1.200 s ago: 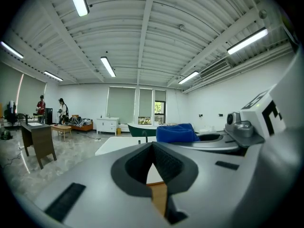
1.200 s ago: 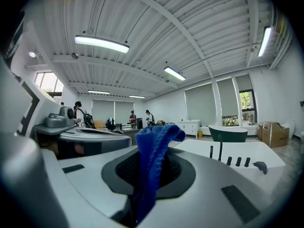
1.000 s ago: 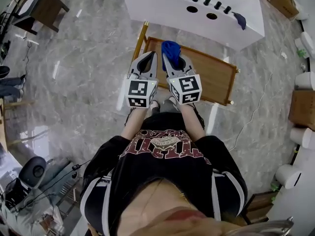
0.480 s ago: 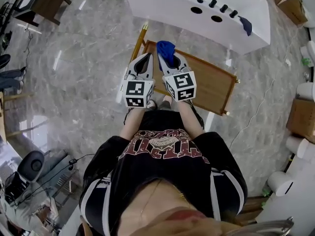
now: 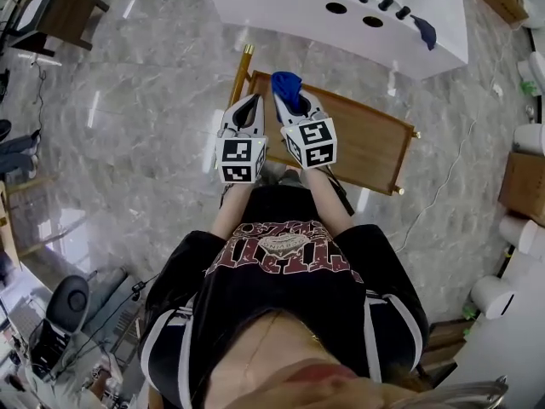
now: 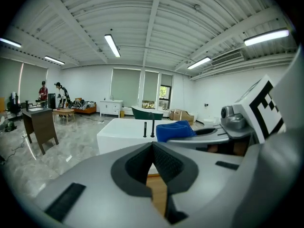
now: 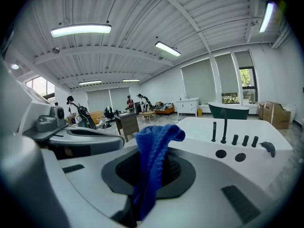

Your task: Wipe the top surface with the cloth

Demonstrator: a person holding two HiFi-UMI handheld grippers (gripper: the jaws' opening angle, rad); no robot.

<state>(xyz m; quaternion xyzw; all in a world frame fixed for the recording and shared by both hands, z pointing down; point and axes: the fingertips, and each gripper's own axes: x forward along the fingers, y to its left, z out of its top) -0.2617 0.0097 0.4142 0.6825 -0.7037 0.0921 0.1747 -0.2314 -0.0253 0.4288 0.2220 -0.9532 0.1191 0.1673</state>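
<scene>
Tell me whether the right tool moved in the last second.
Yes, slightly. The right tool, shut on the blue cloth, has edged forward and a little left over the wooden table, toward its far-left corner.

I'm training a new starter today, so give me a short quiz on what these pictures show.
1. True or false: the left tongs hold the blue cloth.
2. The right tongs hang over: A) a wooden table B) a carpet C) a metal sink.
3. Fill in: the left tongs' jaws are ____ and empty.

Key: 1 false, the right tongs hold it; 2 A; 3 shut.
</scene>
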